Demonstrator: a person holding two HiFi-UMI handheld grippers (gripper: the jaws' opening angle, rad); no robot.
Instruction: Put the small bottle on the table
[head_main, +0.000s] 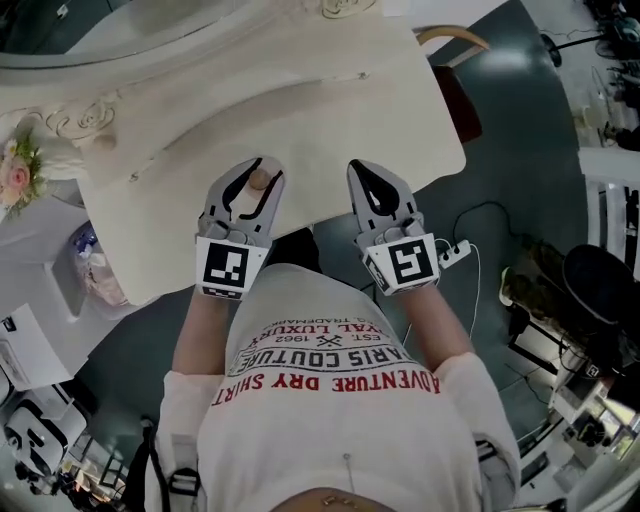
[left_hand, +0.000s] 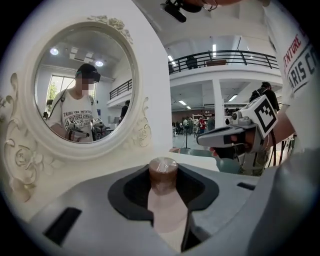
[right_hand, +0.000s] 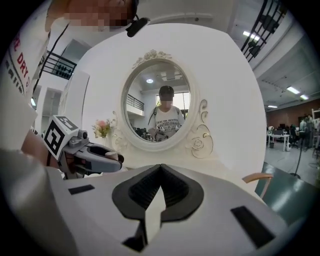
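A small pale bottle (left_hand: 163, 200) with a brown cap (head_main: 260, 180) stands upright between the jaws of my left gripper (head_main: 254, 186), which is shut on its body. The cap sticks up above the jaw tips, over the near edge of the cream dressing table (head_main: 300, 90). My right gripper (head_main: 364, 174) hovers beside it to the right, over the same edge, shut with nothing in it; its jaw tips (right_hand: 160, 169) meet. Each gripper shows in the other's view: the right gripper (left_hand: 220, 137) and the left gripper (right_hand: 107, 162).
An oval mirror (right_hand: 160, 107) in an ornate white frame rises at the table's back. Pink flowers (head_main: 18, 170) stand at the far left. A wooden chair back (head_main: 450, 40) is behind the table's right corner. A power strip and cable (head_main: 455, 252) lie on the floor.
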